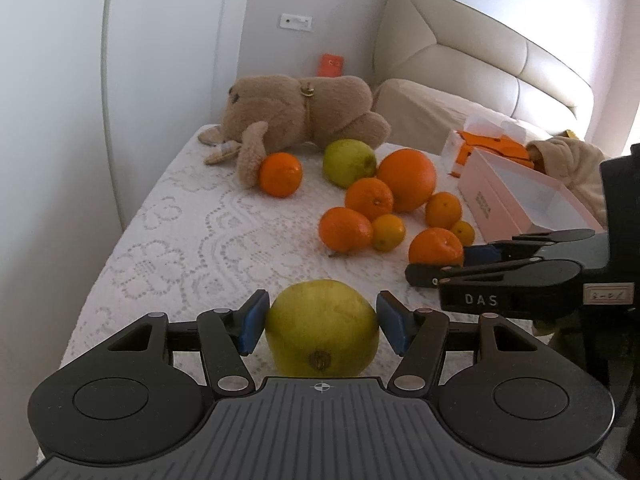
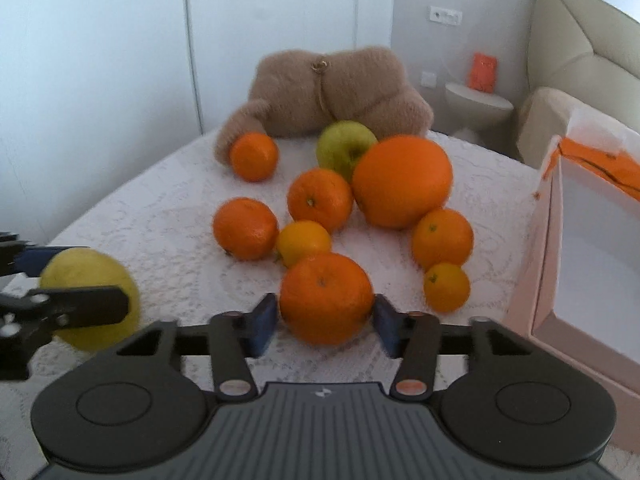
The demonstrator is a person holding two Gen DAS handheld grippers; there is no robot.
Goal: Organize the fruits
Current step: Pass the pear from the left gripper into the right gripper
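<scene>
My left gripper [image 1: 322, 324] is shut on a yellow-green apple [image 1: 322, 328], its blue pads pressing both sides just above the white lace cloth [image 1: 180, 240]. The same gripper [image 2: 82, 284] and apple [image 2: 96, 272] show at the left of the right wrist view. My right gripper [image 2: 325, 324] is shut on an orange mandarin [image 2: 326, 298] at the near edge of the fruit pile. That gripper [image 1: 440, 264] reaches in from the right beside the mandarin [image 1: 434, 244]. Behind lie a large orange [image 2: 402, 182], a green apple [image 2: 344, 146] and several smaller mandarins.
A brown plush toy [image 1: 296, 120] lies at the far side of the cloth with one mandarin [image 1: 280, 174] against its limb. An open white box [image 2: 592, 264] stands at the right, orange packaging [image 1: 492, 146] behind it. A padded headboard [image 1: 480, 48] and white walls surround the bed.
</scene>
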